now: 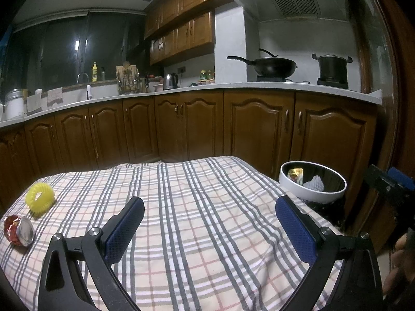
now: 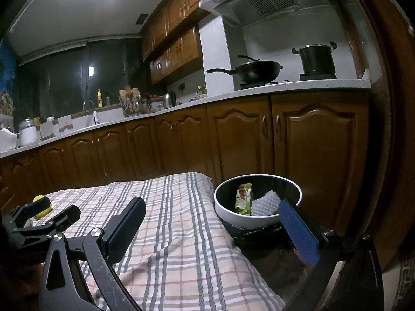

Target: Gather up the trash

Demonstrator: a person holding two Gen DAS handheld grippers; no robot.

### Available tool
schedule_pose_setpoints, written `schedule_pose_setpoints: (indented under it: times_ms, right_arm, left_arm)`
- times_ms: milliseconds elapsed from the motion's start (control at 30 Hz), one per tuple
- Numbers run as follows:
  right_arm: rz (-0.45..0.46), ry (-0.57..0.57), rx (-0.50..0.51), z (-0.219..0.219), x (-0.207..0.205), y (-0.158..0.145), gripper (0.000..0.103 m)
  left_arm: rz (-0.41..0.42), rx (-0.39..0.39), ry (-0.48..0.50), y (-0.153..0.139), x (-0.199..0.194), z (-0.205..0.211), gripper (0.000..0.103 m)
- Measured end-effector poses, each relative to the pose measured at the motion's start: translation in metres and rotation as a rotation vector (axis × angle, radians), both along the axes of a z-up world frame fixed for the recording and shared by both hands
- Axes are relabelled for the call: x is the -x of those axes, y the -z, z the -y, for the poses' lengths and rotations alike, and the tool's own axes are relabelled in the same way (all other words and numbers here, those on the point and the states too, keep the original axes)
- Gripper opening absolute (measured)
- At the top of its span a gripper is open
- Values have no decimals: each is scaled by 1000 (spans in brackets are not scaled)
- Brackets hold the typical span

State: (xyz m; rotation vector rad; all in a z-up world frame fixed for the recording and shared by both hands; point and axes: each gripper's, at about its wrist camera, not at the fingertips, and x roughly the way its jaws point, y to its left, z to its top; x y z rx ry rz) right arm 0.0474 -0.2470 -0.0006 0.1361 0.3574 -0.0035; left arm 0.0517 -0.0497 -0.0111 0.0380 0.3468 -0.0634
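Note:
A crushed red can (image 1: 18, 231) lies at the left edge of the plaid-covered table (image 1: 194, 207), with a yellow ring (image 1: 40, 197) just behind it. My left gripper (image 1: 210, 204) hovers open over the middle of the cloth, nothing between its fingers. A white-rimmed trash bin (image 1: 312, 182) stands off the table's right end, holding a snack wrapper (image 2: 243, 200) and a white foam sheet (image 2: 265, 203). My right gripper (image 2: 212, 207) is open and empty over the table's right edge, beside the trash bin (image 2: 256, 199). The yellow ring (image 2: 41, 204) shows partly behind the left gripper (image 2: 44, 212).
Brown kitchen cabinets (image 1: 197, 124) run behind the table under a white counter (image 1: 233, 88). A wok (image 1: 272, 67) and a pot (image 1: 333, 68) sit on the stove. A sink, utensil rack and kettle (image 1: 170, 80) stand further left. A dark doorframe (image 2: 384, 129) borders the right.

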Motion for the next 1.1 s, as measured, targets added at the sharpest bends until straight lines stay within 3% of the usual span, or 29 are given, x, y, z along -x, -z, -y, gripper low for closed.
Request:
schedule_pose_setpoints:
  times_ms: [1100]
  right_arm:
    - [-2, -16, -16, 1, -2, 0, 103]
  left_arm:
    - [-11, 2, 9, 2, -1, 2, 102]
